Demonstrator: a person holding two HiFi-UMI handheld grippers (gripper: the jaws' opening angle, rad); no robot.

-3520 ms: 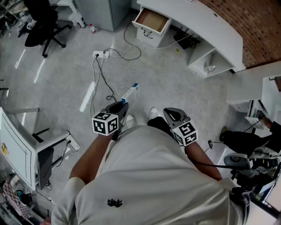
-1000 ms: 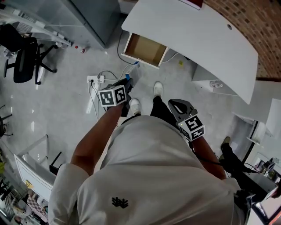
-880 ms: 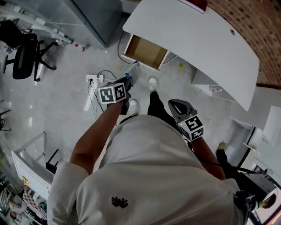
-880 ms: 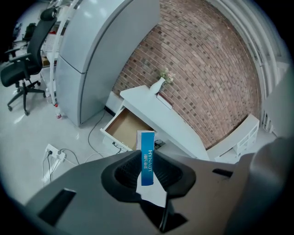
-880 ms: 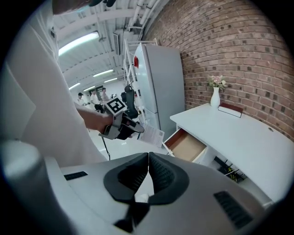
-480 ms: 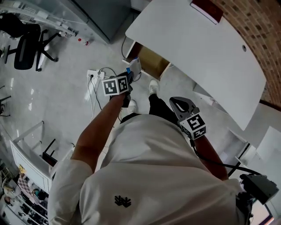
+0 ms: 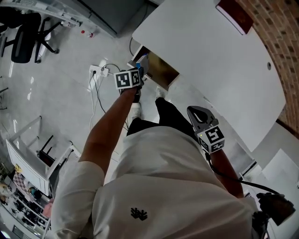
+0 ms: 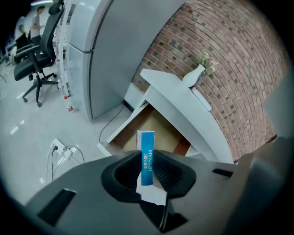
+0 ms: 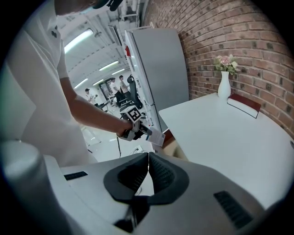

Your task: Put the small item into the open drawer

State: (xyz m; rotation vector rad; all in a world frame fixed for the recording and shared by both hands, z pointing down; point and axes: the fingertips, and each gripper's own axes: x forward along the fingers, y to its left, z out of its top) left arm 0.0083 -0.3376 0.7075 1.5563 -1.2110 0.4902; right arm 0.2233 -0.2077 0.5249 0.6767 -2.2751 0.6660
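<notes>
The small item is a narrow blue and white box [image 8: 147,157], standing upright between the jaws of my left gripper [image 8: 147,176], which is shut on it. In the head view the left gripper [image 7: 140,71] holds the box [image 7: 144,62] at the near left edge of the open drawer [image 7: 161,71]. The drawer's brown inside [image 8: 151,131] lies just ahead, under the white desk [image 7: 210,56]. My right gripper [image 7: 194,112] hangs by the person's right side, shut and with nothing in it. From the right gripper view, the left gripper [image 9: 136,124] and its box [image 9: 156,135] show ahead.
A power strip [image 7: 99,71] with cables lies on the floor left of the drawer. A tall grey cabinet [image 8: 105,50] stands left of the desk. A white vase [image 8: 195,75] and a red book [image 7: 234,9] sit on the desk. An office chair [image 7: 23,32] is far left.
The person has walked up to the desk. The left gripper has carried the box forward, from mid-floor to the drawer's edge. The right gripper stays shut at the side.
</notes>
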